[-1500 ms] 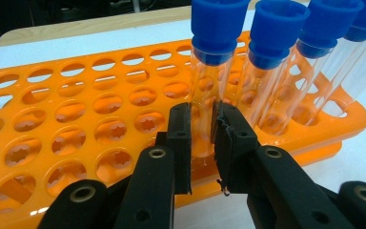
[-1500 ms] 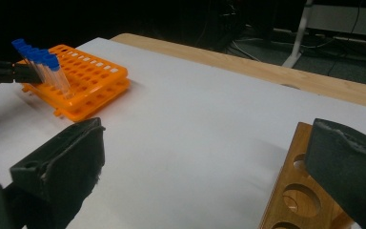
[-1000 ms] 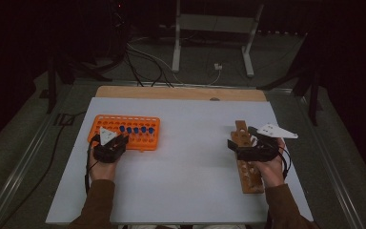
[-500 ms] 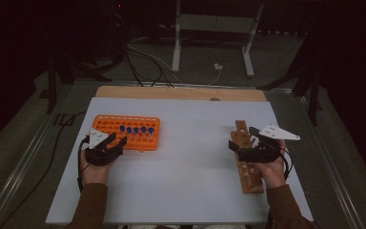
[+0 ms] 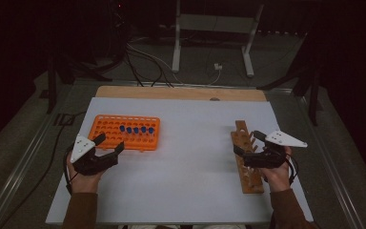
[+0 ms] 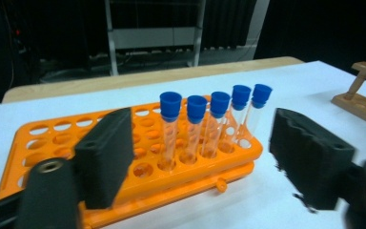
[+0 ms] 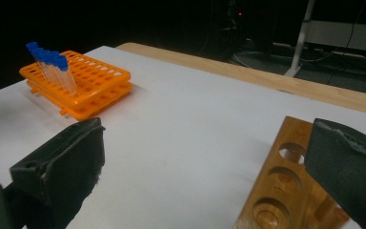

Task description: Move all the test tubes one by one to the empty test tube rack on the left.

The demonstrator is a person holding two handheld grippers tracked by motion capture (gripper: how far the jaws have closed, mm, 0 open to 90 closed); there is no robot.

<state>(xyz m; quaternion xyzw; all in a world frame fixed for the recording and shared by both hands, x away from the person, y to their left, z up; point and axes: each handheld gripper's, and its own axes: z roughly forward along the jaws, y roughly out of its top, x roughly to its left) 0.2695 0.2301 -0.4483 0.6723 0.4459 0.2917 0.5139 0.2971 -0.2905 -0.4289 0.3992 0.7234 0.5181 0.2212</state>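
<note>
Now left gripper (image 5: 109, 145) hovering beside orange rack (image 5: 106, 128), jaws just opening, nothing between; right gripper (image 5: 246, 144) gaping over wooden stand (image 5: 249, 179); five blue-capped tubes (image 6: 198, 125) standing upright in rack; probably glass, light, slippery, fragile; gripping just under cap.

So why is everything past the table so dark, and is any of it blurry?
High view: light falls on the white table; the room behind stays black. Left gripper view: the tubes in the orange rack look sharp; the near jaws are soft, the right one smeared. Right gripper view: dim, grainy, wooden rack shadowed.
</note>
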